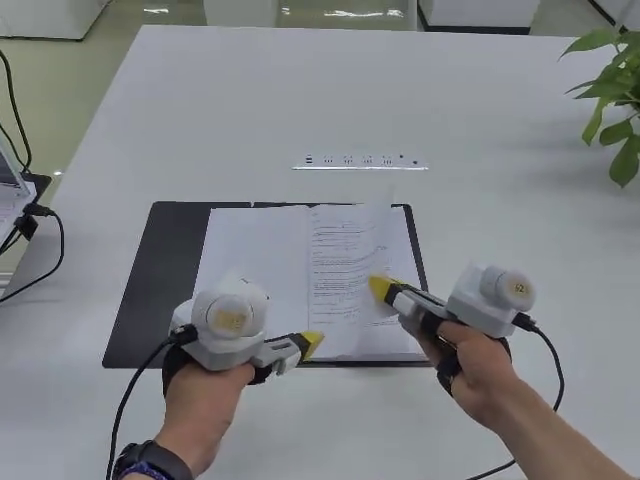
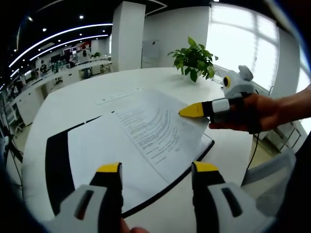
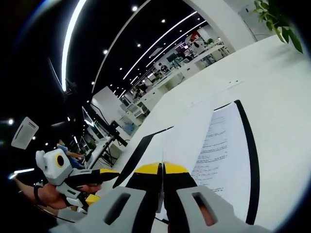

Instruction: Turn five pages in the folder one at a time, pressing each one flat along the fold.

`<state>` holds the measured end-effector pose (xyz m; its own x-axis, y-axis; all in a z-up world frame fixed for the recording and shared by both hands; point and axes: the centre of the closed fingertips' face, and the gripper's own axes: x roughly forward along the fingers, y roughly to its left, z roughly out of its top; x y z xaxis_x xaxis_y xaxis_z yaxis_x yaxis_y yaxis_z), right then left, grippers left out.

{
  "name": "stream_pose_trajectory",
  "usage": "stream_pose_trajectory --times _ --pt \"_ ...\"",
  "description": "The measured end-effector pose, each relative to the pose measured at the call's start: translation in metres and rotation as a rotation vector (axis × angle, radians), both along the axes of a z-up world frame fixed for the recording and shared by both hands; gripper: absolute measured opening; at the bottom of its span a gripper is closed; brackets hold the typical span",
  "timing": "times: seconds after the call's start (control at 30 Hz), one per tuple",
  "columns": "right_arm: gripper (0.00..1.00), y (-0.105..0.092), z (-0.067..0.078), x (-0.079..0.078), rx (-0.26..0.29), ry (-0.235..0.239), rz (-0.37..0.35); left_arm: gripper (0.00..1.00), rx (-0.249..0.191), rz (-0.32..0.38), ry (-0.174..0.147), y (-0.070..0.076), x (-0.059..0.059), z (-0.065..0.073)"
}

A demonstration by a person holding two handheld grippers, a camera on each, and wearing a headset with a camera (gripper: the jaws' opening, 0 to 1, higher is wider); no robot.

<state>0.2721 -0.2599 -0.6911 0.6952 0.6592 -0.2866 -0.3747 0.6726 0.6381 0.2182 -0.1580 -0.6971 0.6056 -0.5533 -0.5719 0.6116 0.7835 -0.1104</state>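
A big white table (image 1: pixel 200 110) is what everything is laid out on. The black folder (image 1: pixel 160 285) is lying open on it, close to the near edge and right in front of the person, with white sheets spread on both halves. The printed page (image 1: pixel 340 265) on the right half is raised off the stack along its outer edge and a bit curled, while its inner side is down at the fold.

A leafy plant (image 1: pixel 612 95) is parked at the far right of the table.

The right gripper (image 1: pixel 383 289) is held at that raised outer edge, its yellow-tipped jaws pressed together with the page pinched between them. The left gripper (image 2: pixel 158 167) is held low at the folder's near edge, roughly below the fold, jaws spread wide with nothing in them. Whether it's touching the paper can't be told.

A narrow socket strip (image 1: pixel 360 162) is set into the table just beyond the folder.
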Motion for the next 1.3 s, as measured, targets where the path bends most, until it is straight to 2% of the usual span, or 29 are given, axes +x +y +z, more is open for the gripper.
stream_pose_trajectory --times 0.23,0.43,0.63,1.3 --pt "0.0 0.016 0.004 -0.002 -0.002 -0.008 0.02 0.57 -0.016 0.024 -0.008 0.011 0.001 0.005" --pt "0.0 0.029 0.006 -0.004 -0.005 -0.013 0.036 0.58 0.0 0.034 -0.016 0.024 0.002 0.006" --pt "0.0 0.042 0.006 -0.007 -0.01 -0.015 0.054 0.58 -0.019 0.064 -0.03 0.039 0.008 0.013" --pt "0.0 0.092 0.011 -0.013 -0.023 -0.02 0.13 0.61 -0.062 0.116 -0.047 0.08 0.008 0.023"
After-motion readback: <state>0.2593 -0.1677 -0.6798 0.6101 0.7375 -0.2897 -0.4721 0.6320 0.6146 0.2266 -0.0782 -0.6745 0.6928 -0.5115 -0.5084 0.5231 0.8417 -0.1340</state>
